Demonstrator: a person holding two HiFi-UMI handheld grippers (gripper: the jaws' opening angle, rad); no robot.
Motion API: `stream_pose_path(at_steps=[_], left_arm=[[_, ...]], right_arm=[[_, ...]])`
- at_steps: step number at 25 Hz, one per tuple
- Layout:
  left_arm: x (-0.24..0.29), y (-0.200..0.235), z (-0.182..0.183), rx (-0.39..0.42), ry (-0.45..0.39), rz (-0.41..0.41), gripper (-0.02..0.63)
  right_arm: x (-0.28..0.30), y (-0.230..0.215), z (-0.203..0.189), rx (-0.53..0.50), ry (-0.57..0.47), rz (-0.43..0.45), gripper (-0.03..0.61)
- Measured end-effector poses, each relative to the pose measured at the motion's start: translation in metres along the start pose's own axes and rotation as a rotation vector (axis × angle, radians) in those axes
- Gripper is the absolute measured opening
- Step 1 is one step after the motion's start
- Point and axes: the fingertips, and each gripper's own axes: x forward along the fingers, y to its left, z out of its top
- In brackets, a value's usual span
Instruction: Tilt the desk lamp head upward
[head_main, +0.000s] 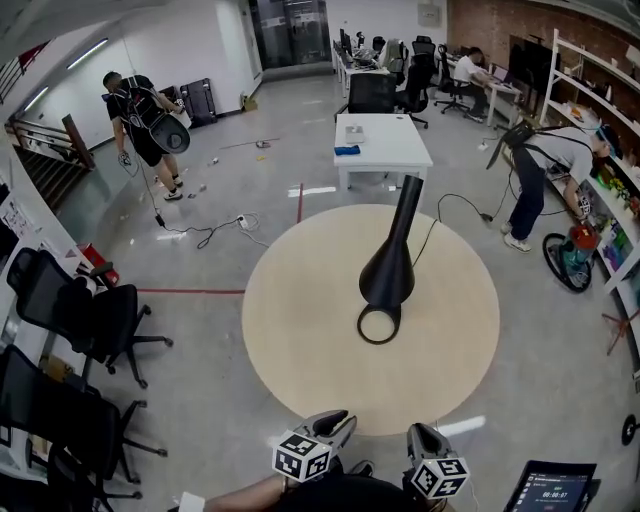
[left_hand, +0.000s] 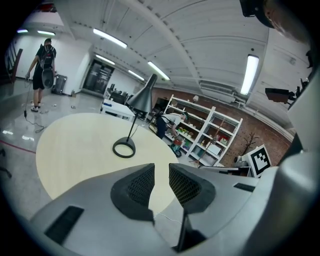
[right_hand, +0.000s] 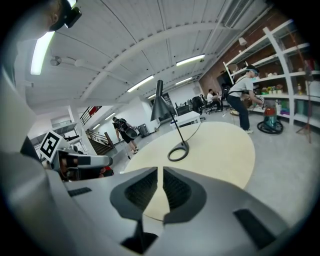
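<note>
Both claws sit at the near edge of the scene, short of the lamp. Left claw: jaws a narrow slit apart, nothing between them, only bare worktop seen through the gap. Right claw: the same, a thin gap and no hold on anything. The round, pale worktop carries only the desk lamp, which stands right of centre and well apart from both claws. Its open base ring lies flat on the surface. A thin stem rises from it to the black cone-shaped lamp head, mouth facing down toward the ring. A cord runs off the far edge to the floor. Beyond that are a white table, office chairs and people at work, none close. Judgement: approach not finished, the head untouched. Risks from here: the ring base looks light, so a push on the head with the base unbraced could slide or tip the lamp. The cone looks smooth and tapered, so pads may slip off it. Jaws this close together cannot take the cone or the stem unless widened first. The cord could snag and drag the base.
</note>
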Motion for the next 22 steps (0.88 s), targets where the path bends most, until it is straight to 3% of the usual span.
stream_pose_path(at_steps=[5,12,15,22], left_arm=[[0.023,0.017,0.025,0.052,-0.016,-0.018,0.095],[0.055,0.053,0.098,0.136,-0.127,-0.033,0.095],[0.067,0.068,0.119,0.160,-0.159,-0.035,0.095],[0.097,0.092,0.144,0.163,-0.170,-0.086,0.095]], right_arm=[[0.033,-0.008,0.019,-0.007,0.000,0.000,0.037],[0.074,-0.013,0.084,-0.046,-0.076,-0.033,0.037],[0.087,-0.012,0.121,-0.051,-0.123,-0.043,0.035],[0.106,-0.005,0.243,-0.175,-0.303,-0.071,0.037]])
